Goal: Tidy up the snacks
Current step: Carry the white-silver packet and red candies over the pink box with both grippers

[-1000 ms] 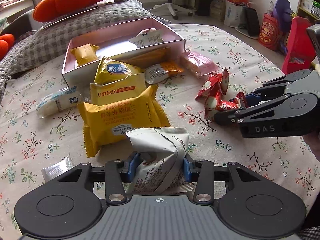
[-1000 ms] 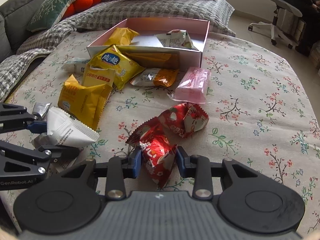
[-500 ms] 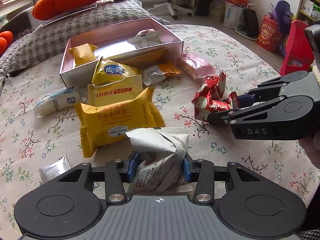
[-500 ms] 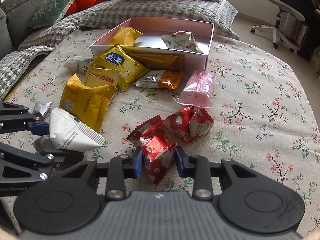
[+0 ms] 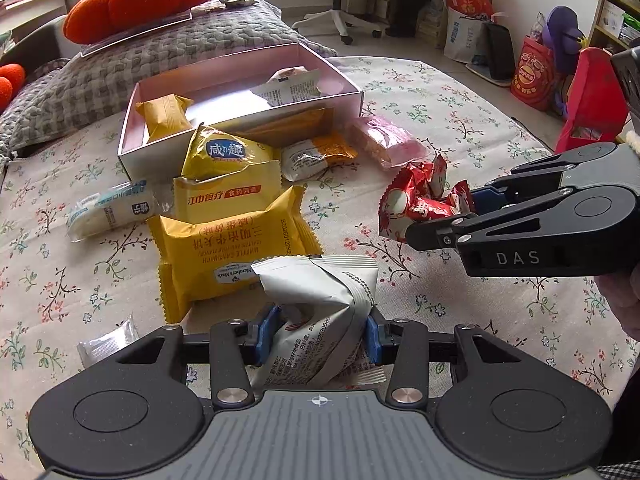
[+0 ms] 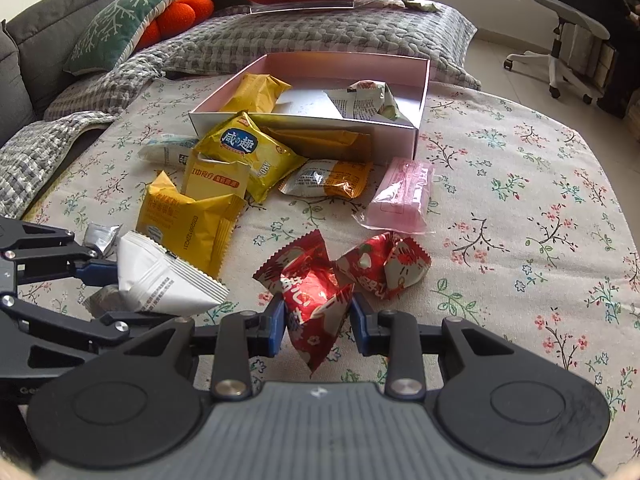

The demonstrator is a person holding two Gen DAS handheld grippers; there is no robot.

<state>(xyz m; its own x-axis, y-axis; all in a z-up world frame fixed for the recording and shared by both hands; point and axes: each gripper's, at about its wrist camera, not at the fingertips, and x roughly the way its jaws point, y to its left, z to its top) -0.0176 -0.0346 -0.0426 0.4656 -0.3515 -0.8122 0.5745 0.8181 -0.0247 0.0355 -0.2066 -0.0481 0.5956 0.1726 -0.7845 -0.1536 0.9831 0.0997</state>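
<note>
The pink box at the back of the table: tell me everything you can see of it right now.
The pink box is a shallow, open-topped rectangular tray, apparently card, pale pink inside with a glossy near wall. It sits flat on the floral tablecloth, its far side by a grey quilted cushion. Inside lie a yellow packet at the left and a crumpled white printed packet at the right. Outside, an orange packet and a yellow puffed bag lean against its near wall. Neither tool touches it.

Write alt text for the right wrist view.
The right tool grips a red snack packet above a floral tablecloth. At left, the left tool holds a white packet; yellow snacks lie before an open pink box.
</note>
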